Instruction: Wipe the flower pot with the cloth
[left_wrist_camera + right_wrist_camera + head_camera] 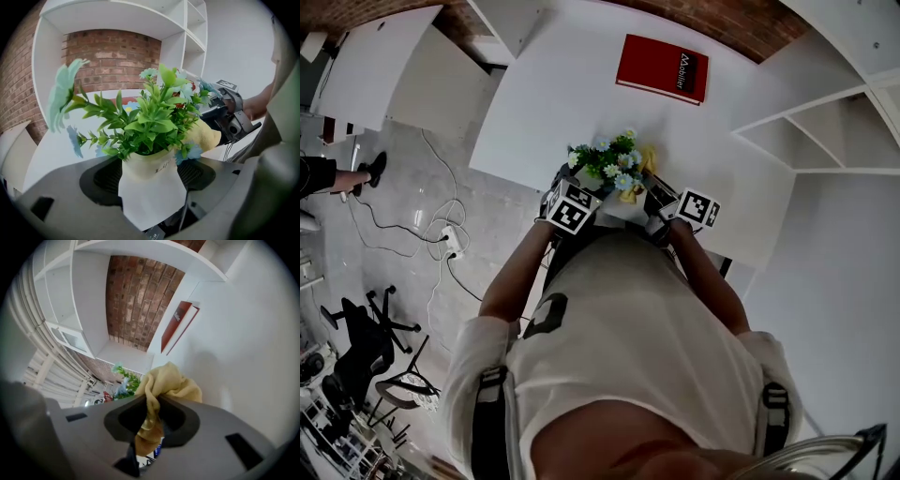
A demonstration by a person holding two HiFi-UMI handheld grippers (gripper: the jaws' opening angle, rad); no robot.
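The left gripper (151, 174) clamps the pot (150, 197) in its fingers; the right gripper (149, 416) pinches the cloth (169, 380) just beside the rim. Wiping seems underway; the lower wall is likely left.

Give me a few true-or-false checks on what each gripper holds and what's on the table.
The left gripper has its jaws clamped on the flower pot. True.
The right gripper is empty. False: its jaws pinch the yellow cloth.
A red book lies on the white table. True.
The flower pot is bare of plants. False: green leaves and pale flowers fill it.
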